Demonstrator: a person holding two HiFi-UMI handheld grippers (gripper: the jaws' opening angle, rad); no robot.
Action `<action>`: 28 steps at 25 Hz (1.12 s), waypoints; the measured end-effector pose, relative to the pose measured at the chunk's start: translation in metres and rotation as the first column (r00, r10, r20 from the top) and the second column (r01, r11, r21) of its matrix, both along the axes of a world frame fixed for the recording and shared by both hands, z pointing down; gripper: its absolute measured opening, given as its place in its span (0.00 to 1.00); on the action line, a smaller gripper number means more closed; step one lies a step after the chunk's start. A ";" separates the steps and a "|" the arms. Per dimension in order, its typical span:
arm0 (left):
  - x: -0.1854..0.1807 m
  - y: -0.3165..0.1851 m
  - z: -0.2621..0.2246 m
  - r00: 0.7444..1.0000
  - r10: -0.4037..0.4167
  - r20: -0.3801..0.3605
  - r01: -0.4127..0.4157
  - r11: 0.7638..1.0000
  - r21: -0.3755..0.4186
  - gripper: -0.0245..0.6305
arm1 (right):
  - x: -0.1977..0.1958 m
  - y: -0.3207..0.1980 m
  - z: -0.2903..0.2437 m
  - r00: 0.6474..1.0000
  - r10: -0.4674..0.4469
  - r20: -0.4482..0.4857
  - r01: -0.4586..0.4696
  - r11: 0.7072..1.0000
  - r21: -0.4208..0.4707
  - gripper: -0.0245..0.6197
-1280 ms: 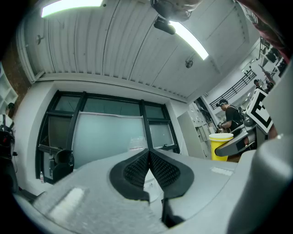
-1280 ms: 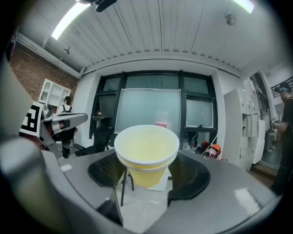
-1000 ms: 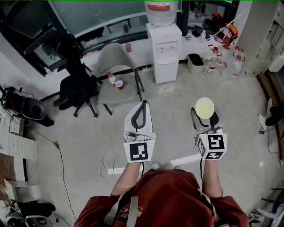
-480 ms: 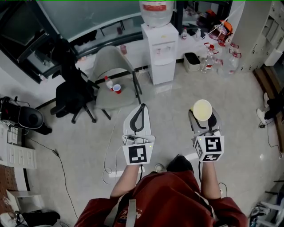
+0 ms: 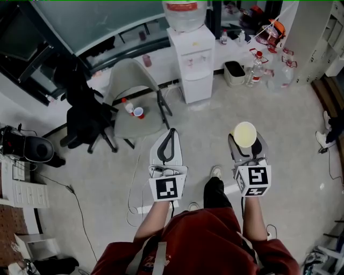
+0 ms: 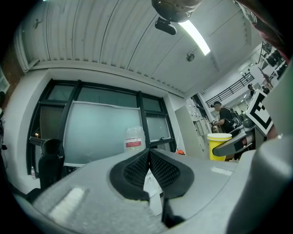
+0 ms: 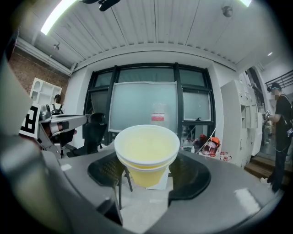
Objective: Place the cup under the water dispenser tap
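Note:
A pale yellow cup (image 5: 245,134) stands upright between the jaws of my right gripper (image 5: 245,142), which is shut on its lower wall; the same cup (image 7: 146,154) fills the middle of the right gripper view. The white water dispenser (image 5: 191,60) with its bottle (image 5: 184,13) stands ahead by the dark window, well away from both grippers. My left gripper (image 5: 170,134) is held level beside the right one, its pads (image 6: 158,169) together with nothing between them. The dispenser's bottle (image 6: 134,141) shows beyond them.
A grey chair (image 5: 131,86) left of the dispenser carries a red cup (image 5: 138,111) and a small bottle (image 5: 127,106). A black office chair (image 5: 86,115) stands further left. A bin (image 5: 235,72) and several bottles (image 5: 259,69) sit right of the dispenser. A cable (image 5: 131,185) lies on the floor.
The person has stepped forward, one leg now showing below the grippers. The room has slid past in the head view. Both grippers keep their places; the cup stays held.

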State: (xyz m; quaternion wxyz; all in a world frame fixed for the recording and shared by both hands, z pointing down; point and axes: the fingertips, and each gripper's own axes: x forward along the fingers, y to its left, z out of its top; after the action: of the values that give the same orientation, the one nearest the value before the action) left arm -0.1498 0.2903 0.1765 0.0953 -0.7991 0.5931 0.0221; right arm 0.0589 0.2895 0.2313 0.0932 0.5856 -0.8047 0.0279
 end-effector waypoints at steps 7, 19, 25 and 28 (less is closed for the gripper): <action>0.035 -0.071 0.011 1.000 -0.009 0.015 0.010 0.999 -0.034 0.05 | 0.031 -0.075 0.019 1.000 -0.016 0.015 0.017 0.999 -0.044 0.49; 0.090 -0.186 0.021 0.999 -0.036 0.013 0.037 0.997 -0.073 0.05 | 0.081 -0.194 0.031 0.998 -0.059 0.021 0.060 0.995 -0.081 0.49; 0.112 -0.239 0.029 0.998 -0.059 0.022 0.061 0.994 -0.092 0.05 | 0.106 -0.251 0.040 0.996 -0.077 0.033 0.080 0.991 -0.103 0.49; 0.115 -0.259 0.031 0.997 -0.077 0.025 0.079 0.992 -0.095 0.05 | 0.107 -0.272 0.048 0.995 -0.100 0.028 0.103 0.987 -0.124 0.49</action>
State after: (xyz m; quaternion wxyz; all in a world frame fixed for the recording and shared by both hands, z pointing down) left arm -0.0345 0.0310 0.2078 0.0641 -0.7791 0.6233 -0.0185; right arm 0.1658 0.0177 0.2789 0.1223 0.5364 -0.8312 0.0799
